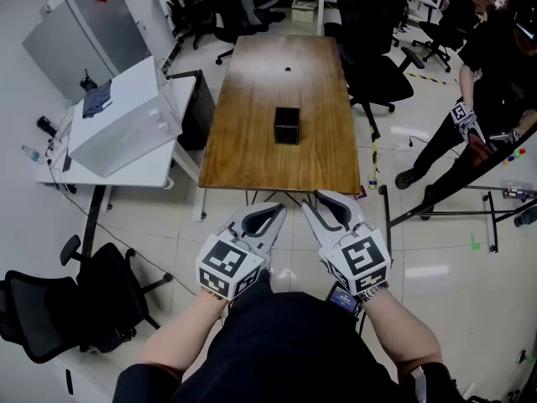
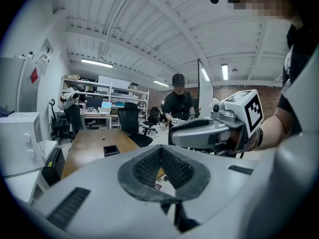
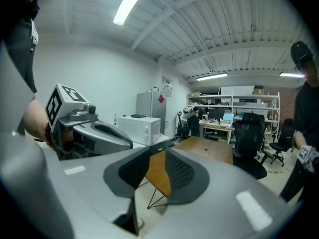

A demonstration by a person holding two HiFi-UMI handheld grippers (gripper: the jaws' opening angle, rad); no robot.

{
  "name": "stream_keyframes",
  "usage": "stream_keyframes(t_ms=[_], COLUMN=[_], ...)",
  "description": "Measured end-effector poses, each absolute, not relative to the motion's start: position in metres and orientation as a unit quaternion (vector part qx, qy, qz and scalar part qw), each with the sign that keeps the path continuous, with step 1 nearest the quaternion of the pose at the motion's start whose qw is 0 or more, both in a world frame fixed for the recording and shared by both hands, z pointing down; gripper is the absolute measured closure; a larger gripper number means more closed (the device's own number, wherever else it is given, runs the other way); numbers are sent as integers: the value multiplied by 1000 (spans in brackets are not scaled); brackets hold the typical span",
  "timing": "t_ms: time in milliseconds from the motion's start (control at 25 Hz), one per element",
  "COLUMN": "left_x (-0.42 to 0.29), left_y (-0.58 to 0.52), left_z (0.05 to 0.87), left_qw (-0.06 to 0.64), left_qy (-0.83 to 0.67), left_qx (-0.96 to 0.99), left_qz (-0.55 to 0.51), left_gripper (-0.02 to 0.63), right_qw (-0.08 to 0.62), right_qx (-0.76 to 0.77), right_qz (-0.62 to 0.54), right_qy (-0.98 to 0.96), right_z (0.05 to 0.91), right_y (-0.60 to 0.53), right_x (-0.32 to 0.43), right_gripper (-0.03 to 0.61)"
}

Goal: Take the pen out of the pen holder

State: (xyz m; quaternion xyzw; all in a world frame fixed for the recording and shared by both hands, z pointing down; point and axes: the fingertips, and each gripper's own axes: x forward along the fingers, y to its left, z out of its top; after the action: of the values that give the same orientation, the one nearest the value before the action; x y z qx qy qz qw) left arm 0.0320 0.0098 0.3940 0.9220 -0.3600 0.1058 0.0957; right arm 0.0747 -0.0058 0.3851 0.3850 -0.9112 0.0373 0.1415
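Note:
A black square pen holder [image 1: 286, 126] stands near the middle of the long wooden table [image 1: 252, 154]; I cannot make out a pen in it. In the left gripper view the pen holder [image 2: 110, 150] shows far off on the table. My left gripper [image 1: 274, 211] and right gripper [image 1: 317, 200] are held side by side close to my body, short of the table's near edge, both empty. The left gripper [image 2: 160, 149] has its tips together, and so does the right gripper [image 3: 152, 151]. Each gripper view also shows the other gripper beside it.
A small dark item [image 1: 288, 68] lies at the table's far end. A white desk with a box [image 1: 126, 120] stands left, a black chair [image 1: 59, 309] at lower left, and more chairs [image 1: 377, 74] to the right of the table. A person [image 1: 495, 65] stands at far right.

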Motion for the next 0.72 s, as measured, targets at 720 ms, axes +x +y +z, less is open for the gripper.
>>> stream_keyframes(t_ms=[720], left_x=[-28], left_y=[-188], left_z=[456], left_qw=[139], left_qy=[-335], left_qx=[921], left_qz=[140], left_gripper=[609], right_qw=[220], right_qx=[393], right_qz=[74], right_qy=[-890], right_z=[471], right_y=[-228], right_x=[16], right_gripper=[451])
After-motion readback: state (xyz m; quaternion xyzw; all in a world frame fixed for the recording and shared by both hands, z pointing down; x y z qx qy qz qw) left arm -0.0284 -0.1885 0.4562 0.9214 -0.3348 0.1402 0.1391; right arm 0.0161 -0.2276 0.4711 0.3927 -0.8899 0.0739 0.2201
